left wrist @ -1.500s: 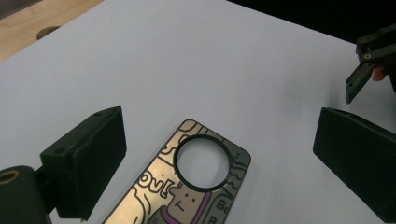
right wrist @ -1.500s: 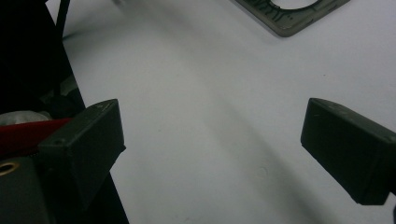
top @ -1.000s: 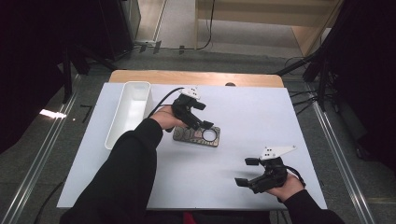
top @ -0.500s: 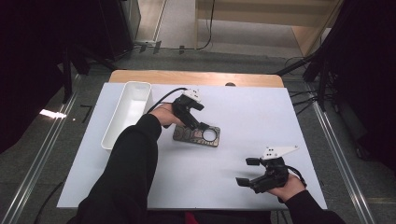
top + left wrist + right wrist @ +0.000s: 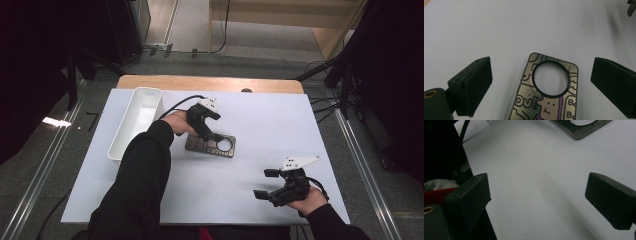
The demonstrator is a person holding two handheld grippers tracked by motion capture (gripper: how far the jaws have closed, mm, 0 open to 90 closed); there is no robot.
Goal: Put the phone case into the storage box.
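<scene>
We are holding our left hand-held gripper (image 5: 541, 82) wide open over the phone case (image 5: 547, 95). The case is lying flat on the counter (image 5: 280, 125). Our right hand-held gripper (image 5: 266, 184) is waiting open, well apart.

We see a white table (image 5: 260, 115). Phone case (image 5: 211, 145) lies flat near ctr; white tray (image 5: 136, 122) at approx. 10 o'clock.

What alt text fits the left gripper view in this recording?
A phone case printed with cartoon drawings and a large round camera cutout lies flat on a white table, between the two wide-open black jaws of the left hand-held gripper, which do not touch it.
</scene>
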